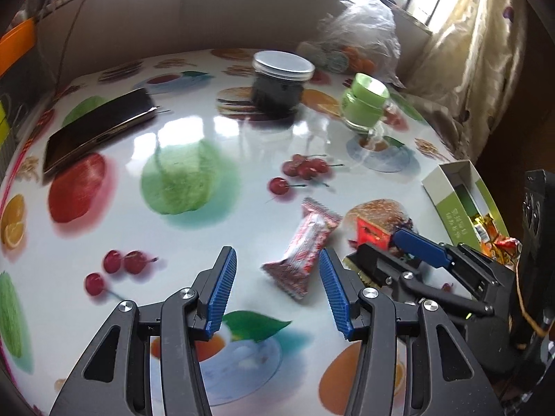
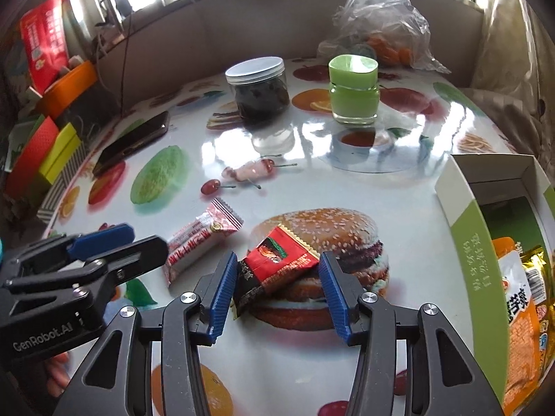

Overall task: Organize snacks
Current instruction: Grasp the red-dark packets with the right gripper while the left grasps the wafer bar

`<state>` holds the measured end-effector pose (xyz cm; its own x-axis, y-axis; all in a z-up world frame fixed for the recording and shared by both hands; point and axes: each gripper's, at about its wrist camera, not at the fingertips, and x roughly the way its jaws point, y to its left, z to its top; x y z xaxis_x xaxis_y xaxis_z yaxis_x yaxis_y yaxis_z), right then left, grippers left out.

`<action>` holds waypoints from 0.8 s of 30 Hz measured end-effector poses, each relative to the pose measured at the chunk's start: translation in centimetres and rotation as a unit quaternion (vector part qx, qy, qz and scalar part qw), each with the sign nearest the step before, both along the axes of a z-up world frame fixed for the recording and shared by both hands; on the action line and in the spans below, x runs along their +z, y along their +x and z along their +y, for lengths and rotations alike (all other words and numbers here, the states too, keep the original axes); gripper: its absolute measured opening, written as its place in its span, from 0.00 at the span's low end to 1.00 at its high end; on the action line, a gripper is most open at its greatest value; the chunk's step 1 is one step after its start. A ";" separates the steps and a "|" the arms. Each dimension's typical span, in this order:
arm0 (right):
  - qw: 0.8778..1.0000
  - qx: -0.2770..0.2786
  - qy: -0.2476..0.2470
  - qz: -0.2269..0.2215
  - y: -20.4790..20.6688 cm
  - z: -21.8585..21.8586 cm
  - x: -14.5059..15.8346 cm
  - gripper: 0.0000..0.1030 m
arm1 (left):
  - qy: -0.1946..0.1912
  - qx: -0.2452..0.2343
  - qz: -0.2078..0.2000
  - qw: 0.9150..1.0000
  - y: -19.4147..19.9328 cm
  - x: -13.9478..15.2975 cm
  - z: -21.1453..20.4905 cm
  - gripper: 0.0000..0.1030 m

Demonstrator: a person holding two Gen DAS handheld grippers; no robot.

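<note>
Straddling the red snack packet [image 2: 277,270] with my right gripper [image 2: 275,286], I was at the pick-up step of sorting snacks into the green-and-white box [image 2: 464,222] at the table's right edge. Jaws stood wide, one pad each side of the packet. The left pad looked to be touching its dark end, the right pad sat just beside its corner; no squeeze yet, so nothing held. The packet lay flat on the burger print of the table [image 2: 399,190], near the front edge, tilted a bit.

My left gripper [image 1: 277,289] hung over the pink-and-white wrapped snack [image 1: 305,253], approx half open and empty. That snack lay slanted, its lower end just between the fingertips and nearer the right pad, the rest poking out past them toward the table's middle.

Next move, imo: close the right jaws on the red packet w/o letting it slide on the glossy top, lift, carry it to the box, which already had orange and gold packs inside. Left needs to come further over its snack before closing.
</note>
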<state>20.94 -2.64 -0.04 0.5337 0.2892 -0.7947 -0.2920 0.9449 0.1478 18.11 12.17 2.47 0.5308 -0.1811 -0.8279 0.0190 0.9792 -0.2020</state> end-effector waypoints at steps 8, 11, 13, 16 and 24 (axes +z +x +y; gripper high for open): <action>0.999 0.012 -0.043 -0.014 -0.8 -0.5 -0.2 0.47 | 0.001 -0.015 0.017 1.000 1.0 -1.2 -1.0 0.50; 0.999 0.008 -0.040 -0.010 -0.5 -0.9 -0.1 0.47 | 0.011 -0.015 0.018 1.000 1.4 -1.5 -1.6 0.50; 0.999 0.004 -0.043 -0.013 -0.3 -1.0 -0.2 0.47 | 0.009 -0.017 0.018 1.000 1.5 -1.5 -1.7 0.50; 0.999 0.005 -0.048 -0.016 0.2 -0.9 -0.3 0.47 | 0.008 -0.014 0.018 1.000 1.7 -1.7 -1.6 0.50; 1.000 0.007 -0.021 0.002 1.0 -2.0 0.0 0.47 | 0.013 -0.016 0.017 1.000 2.0 -1.8 -1.4 0.50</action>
